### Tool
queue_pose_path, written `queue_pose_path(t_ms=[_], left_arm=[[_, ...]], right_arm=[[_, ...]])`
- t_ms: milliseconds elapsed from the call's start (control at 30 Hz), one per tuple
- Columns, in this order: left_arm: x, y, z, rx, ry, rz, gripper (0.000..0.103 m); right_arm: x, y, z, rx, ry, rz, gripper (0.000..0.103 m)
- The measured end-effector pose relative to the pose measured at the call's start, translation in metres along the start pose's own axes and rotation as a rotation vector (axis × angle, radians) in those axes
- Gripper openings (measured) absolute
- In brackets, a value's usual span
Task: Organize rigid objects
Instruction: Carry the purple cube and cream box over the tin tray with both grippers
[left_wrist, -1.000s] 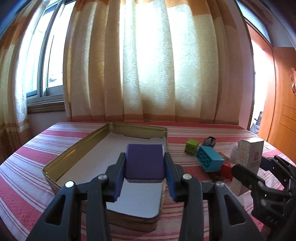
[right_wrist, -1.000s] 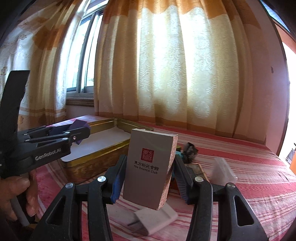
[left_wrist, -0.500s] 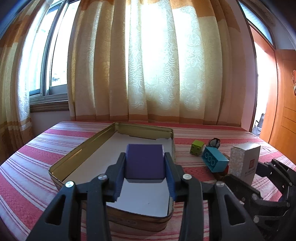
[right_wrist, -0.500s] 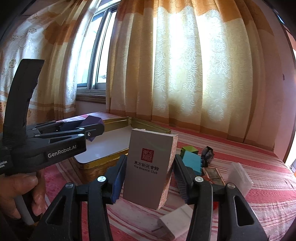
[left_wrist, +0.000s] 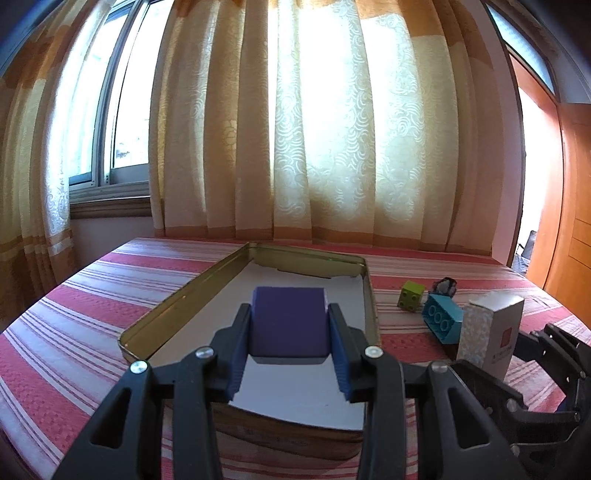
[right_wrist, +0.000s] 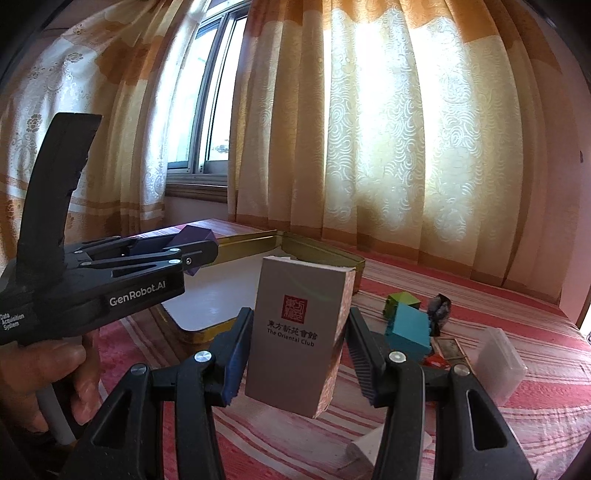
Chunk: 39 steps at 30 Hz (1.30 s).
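Note:
My left gripper (left_wrist: 290, 354) is shut on a purple block (left_wrist: 289, 323), held above the near part of a gold tin tray (left_wrist: 177, 299) with a white floor. In the right wrist view the same purple block (right_wrist: 194, 236) shows past the left gripper (right_wrist: 199, 254), over the gold tin tray (right_wrist: 255, 240). My right gripper (right_wrist: 297, 358) is shut on a grey-and-pink printed carton (right_wrist: 297, 328), lifted off the striped cloth to the right of the tray. The carton (left_wrist: 489, 334) also appears at the right of the left wrist view.
On the red striped tablecloth (left_wrist: 74, 332) right of the tray lie a green brick (left_wrist: 410, 295), a turquoise brick (left_wrist: 441, 321) and a small dark figure (left_wrist: 445, 286). A clear plastic box (right_wrist: 498, 363) and a white piece (right_wrist: 384, 448) lie near the right gripper. A hand (right_wrist: 48, 384) holds the left gripper.
The right gripper with the carton has shifted toward the tray. The left gripper and its purple block have stayed over the tray's near part.

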<state>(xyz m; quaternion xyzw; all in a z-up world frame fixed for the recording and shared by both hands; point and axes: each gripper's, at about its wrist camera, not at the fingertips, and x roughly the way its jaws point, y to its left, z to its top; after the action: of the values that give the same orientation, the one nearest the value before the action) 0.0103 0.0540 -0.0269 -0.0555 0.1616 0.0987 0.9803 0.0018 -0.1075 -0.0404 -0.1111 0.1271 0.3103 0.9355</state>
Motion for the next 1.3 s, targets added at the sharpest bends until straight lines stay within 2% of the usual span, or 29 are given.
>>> queue_pose_path(t_ms=[567, 933, 1067, 1300], left_arm=[[0.005, 0.021, 0.002, -0.019, 0.032, 0.023, 0.039], [0.022, 0.043, 0.005, -0.064, 0.122, -0.005, 0.039], [0.030, 0.046, 0.005, -0.073, 0.164, -0.030, 0.039], [0.043, 0.043, 0.016, -0.028, 0.221, -0.062, 0.039]], right_arm=[[0.013, 0.016, 0.005, -0.003, 0.033, 0.046, 0.052], [0.030, 0.013, 0.011, 0.049, 0.103, 0.107, 0.052], [0.035, 0.015, 0.018, 0.026, 0.105, 0.103, 0.052], [0.051, 0.003, 0.038, 0.070, 0.155, 0.140, 0.052]])
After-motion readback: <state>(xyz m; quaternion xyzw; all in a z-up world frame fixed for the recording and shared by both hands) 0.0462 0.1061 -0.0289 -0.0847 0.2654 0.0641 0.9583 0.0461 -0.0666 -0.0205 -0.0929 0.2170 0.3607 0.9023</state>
